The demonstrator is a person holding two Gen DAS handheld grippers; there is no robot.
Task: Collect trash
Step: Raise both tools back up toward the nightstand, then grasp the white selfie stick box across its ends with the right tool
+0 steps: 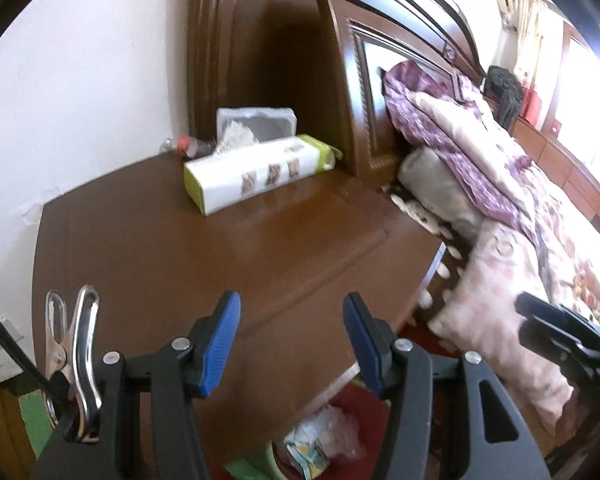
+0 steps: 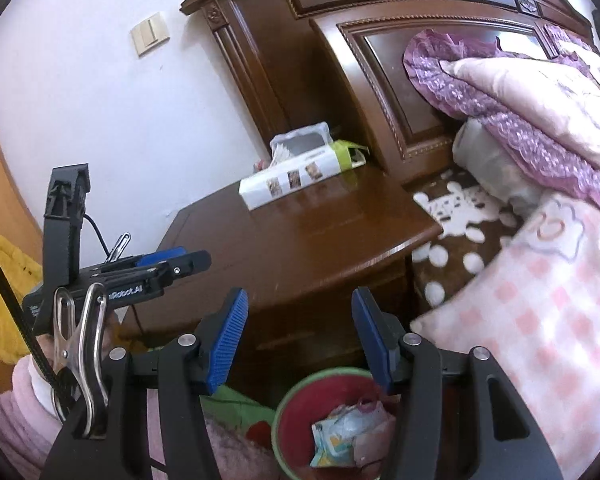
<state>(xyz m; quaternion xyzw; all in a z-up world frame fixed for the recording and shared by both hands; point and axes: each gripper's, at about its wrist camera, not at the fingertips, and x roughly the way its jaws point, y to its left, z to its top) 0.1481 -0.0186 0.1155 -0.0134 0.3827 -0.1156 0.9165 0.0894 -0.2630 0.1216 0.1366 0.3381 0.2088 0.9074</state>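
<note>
A round bin with a red inside and a green rim (image 2: 281,400) stands on the floor in front of the bedside table, holding crumpled wrappers (image 2: 348,436). In the left wrist view the same wrappers (image 1: 324,436) show below the table's edge. My left gripper (image 1: 291,320) hovers over the table's front edge, open, with nothing between its blue pads. My right gripper (image 2: 300,312) is above the bin, also open and empty. The left gripper (image 2: 172,264) also shows at the left of the right wrist view. At the table's back a plastic bottle (image 1: 188,146) lies on its side.
On the brown bedside table (image 1: 220,248) sit a white and green tissue box (image 1: 252,172) and a white foam container (image 1: 256,120) against the headboard. The bed with a pink pillow (image 2: 540,300) and purple quilt (image 2: 520,120) borders the right. A white wall is on the left.
</note>
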